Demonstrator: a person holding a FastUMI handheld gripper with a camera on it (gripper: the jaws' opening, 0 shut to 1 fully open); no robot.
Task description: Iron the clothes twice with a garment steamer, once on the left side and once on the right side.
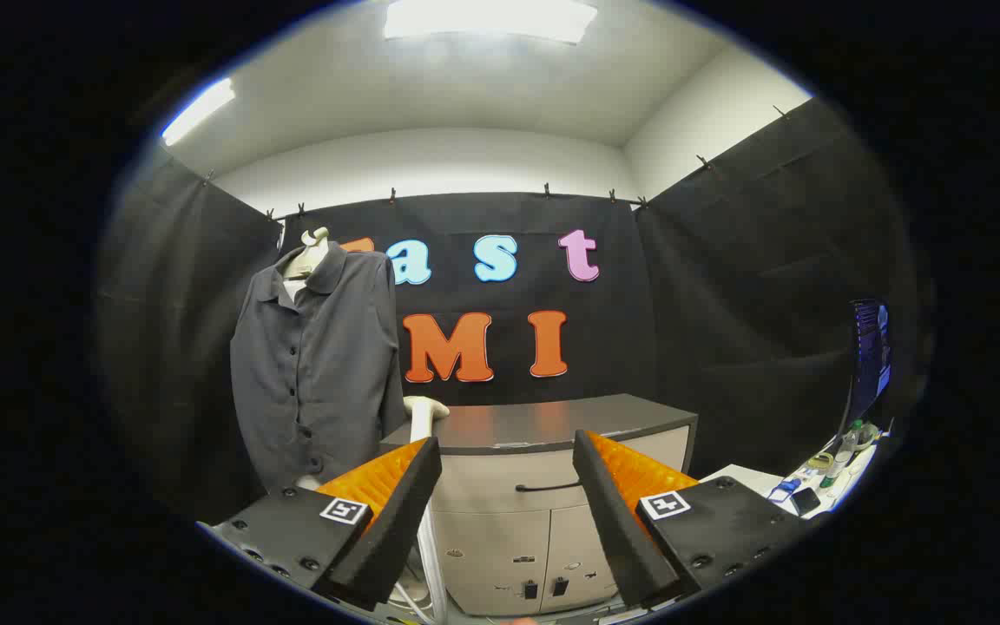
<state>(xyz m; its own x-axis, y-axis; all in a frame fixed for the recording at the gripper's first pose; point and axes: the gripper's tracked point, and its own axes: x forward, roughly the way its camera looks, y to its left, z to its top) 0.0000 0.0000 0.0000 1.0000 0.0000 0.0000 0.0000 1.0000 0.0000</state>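
Gripper (507, 451) wide, holding nothing. I should line up on the steamer (424, 408) beside the shirt (318, 365) and close squarely.

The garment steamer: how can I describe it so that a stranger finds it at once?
Find the cabinet ahead of the open gripper. At its left end, beside the grey shirt, stands the garment steamer, pale, upright, with a hose.

black cloth walls (752, 286) | cabinet (543, 486) | ceiling lights (490, 17)
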